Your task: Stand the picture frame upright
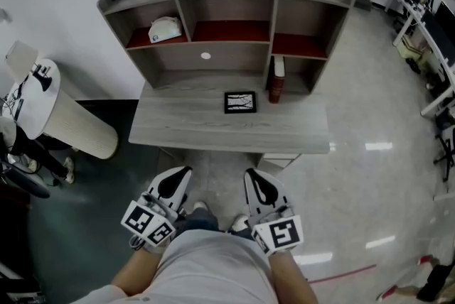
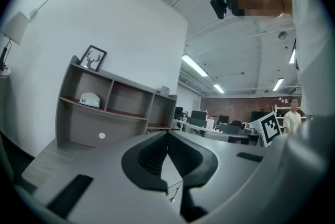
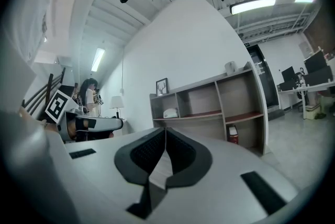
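both the left gripper [image 1: 178, 180] and the right gripper [image 1: 256, 182] are closed and empty. the picture frame [image 1: 239, 101] lies flat on the desk [image 1: 178, 132], well ahead of the tips and nearer the right one. it is judged light, stiff and fragile-faced, so one edge should be pinched.

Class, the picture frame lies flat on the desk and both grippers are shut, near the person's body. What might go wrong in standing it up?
1. The picture frame lies flat on the desk, so the shut left gripper and right gripper may only push it, not catch an edge.
2. The red book stands close on its right; tilting the frame could knock it over.
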The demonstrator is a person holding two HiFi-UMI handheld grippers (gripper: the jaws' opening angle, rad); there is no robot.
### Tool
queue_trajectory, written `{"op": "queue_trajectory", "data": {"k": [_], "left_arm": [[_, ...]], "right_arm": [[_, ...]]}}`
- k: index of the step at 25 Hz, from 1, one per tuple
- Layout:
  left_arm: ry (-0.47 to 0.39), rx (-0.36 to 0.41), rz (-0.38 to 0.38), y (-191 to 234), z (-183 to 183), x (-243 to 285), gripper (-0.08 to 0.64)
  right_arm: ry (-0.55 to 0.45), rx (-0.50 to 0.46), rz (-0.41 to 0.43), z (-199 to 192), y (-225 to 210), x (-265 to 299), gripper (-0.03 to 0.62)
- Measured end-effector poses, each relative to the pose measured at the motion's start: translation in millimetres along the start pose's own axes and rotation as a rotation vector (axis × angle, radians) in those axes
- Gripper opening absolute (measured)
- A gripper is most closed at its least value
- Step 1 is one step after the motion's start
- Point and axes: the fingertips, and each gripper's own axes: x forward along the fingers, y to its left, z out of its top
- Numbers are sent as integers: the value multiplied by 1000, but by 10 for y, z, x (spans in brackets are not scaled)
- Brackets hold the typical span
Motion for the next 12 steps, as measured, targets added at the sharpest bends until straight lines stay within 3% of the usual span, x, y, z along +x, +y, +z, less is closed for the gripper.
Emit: {"op": "queue_trajectory", "data": {"k": [12], "left_arm": [[37,-39,5,411,-142,341,15]], "right_arm": [[97,-5,-12,-283,-284,332,18]]}}
